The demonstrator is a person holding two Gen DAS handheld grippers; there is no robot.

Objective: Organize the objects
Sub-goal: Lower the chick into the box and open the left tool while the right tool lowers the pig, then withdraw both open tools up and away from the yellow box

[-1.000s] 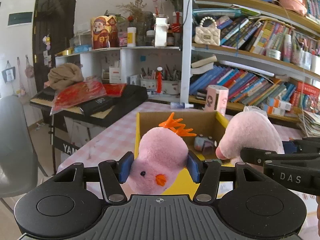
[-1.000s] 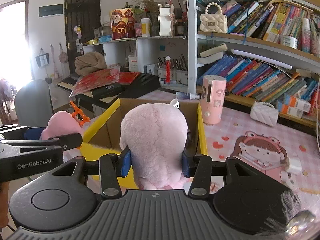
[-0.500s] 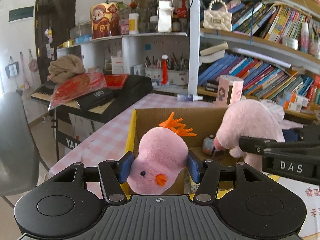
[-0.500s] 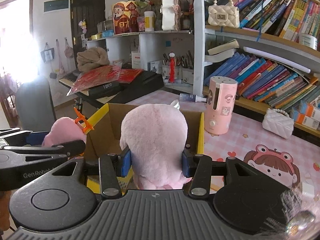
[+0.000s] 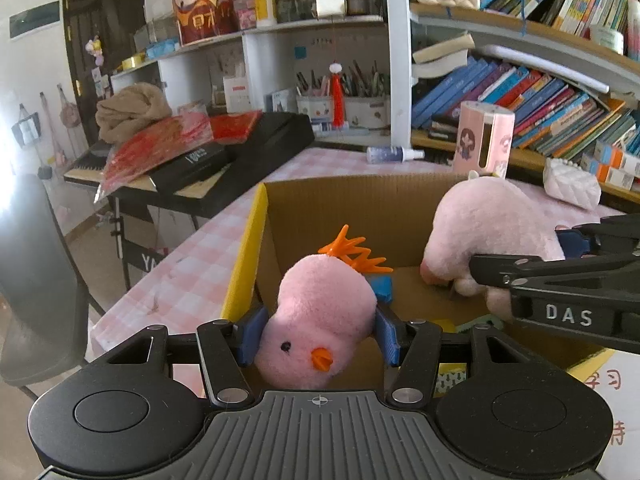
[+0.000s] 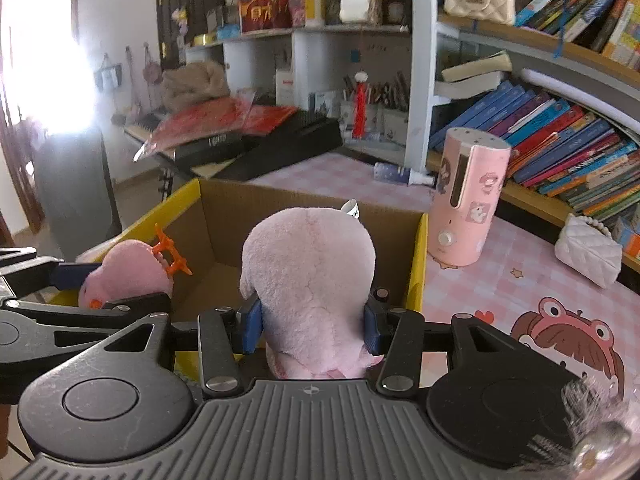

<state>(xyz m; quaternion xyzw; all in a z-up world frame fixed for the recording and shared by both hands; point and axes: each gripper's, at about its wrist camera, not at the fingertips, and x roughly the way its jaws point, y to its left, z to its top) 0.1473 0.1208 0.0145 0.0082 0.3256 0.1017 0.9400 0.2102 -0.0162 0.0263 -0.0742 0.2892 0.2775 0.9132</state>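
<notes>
Pink plush is clamped in both grippers: a chick is held by the left gripper, a bigger plush by the right gripper. Since 1 s ago, both have been carried forward and lowered over the open box, which now fills more of each view. Release inside seems near; neither toy has been let go yet.

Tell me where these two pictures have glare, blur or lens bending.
Right wrist view: the window at far left is blown out white, washing the wall beside it; the red packet on the keyboard looks smeared. Left wrist view: exposure is evener, with only a small glare patch at the left edge; bookshelves bow with fisheye curve. In both, the held pink plush toys stay sharp.
</notes>
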